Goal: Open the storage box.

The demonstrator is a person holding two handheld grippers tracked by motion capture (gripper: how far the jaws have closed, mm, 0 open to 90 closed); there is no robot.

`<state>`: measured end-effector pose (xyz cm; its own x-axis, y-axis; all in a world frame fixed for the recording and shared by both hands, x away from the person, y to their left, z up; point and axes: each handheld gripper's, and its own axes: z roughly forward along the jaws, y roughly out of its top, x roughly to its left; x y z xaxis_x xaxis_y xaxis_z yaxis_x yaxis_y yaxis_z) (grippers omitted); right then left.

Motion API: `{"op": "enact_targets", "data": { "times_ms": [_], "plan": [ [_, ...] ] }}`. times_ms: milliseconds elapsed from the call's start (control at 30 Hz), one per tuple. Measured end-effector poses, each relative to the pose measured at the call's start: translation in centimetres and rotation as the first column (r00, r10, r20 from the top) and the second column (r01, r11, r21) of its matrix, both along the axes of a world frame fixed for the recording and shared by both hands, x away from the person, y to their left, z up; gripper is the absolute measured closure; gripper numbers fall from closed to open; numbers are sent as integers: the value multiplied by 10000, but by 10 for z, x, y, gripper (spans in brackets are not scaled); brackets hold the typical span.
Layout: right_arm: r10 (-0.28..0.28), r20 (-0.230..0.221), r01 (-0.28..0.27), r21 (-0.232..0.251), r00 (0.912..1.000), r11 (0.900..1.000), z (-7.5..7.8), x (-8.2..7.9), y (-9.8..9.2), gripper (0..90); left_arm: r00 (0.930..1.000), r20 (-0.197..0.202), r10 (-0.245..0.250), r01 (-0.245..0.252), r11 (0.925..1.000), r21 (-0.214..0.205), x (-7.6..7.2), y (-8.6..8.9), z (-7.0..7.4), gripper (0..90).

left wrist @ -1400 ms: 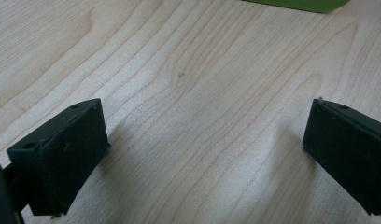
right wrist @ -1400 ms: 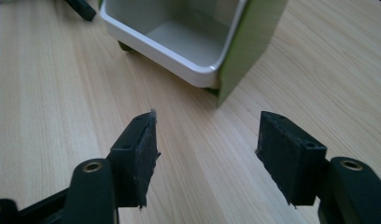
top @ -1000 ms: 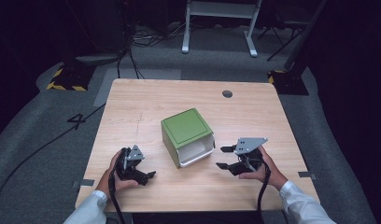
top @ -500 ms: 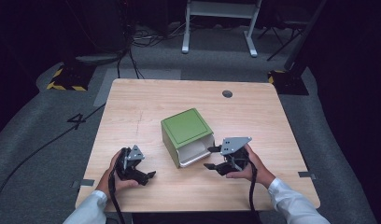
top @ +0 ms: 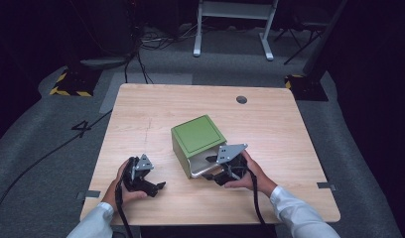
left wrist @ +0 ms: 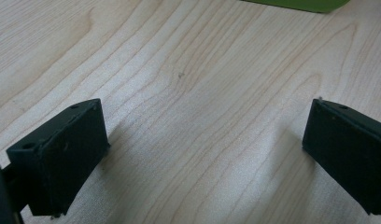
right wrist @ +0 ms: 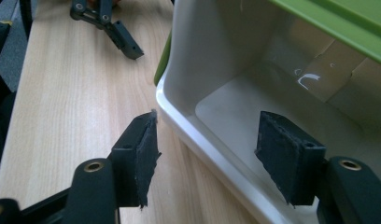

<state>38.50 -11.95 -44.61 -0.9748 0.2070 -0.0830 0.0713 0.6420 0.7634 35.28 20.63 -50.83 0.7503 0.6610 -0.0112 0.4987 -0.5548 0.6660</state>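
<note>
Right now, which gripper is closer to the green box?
The right gripper. Its jaws straddle the white rim at the open front of the green box, one outside and one inside. The left gripper sits apart on the table, well to the box's left.

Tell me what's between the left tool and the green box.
Just bare wooden table between the left tool and the green box, as the high view and left gripper view show.

Big "4" marked on floor (top: 81,130), left of table.
</note>
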Motion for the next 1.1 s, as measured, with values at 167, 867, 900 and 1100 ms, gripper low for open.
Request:
{"op": "enact_targets", "data": {
  "times_ms": [167, 867, 900, 1100],
  "plan": [
    [-28, -159, 27, -43, 9999, 10000, -8, 6, 6, 399, 10000, -1, 0, 0, 10000, 1, 0, 0, 0, 2],
    [481, -767, -524, -550, 9959, 9971, -22, -1, -6, 479, 10000, 20, -7, 7, 10000, 20, 0, 0, 0, 2],
    [540, -792, -588, -599, 9954, 9965, -23, -3, -8, 481, 10000, 3, 4, -4, 10000, 1, 0, 0, 0, 2],
    [818, -823, -881, -765, 9933, 9932, -24, -11, -18, 495, 10000, 13, 3, -3, 10000, 17, 0, 0, 0, 2]
  ]
}}
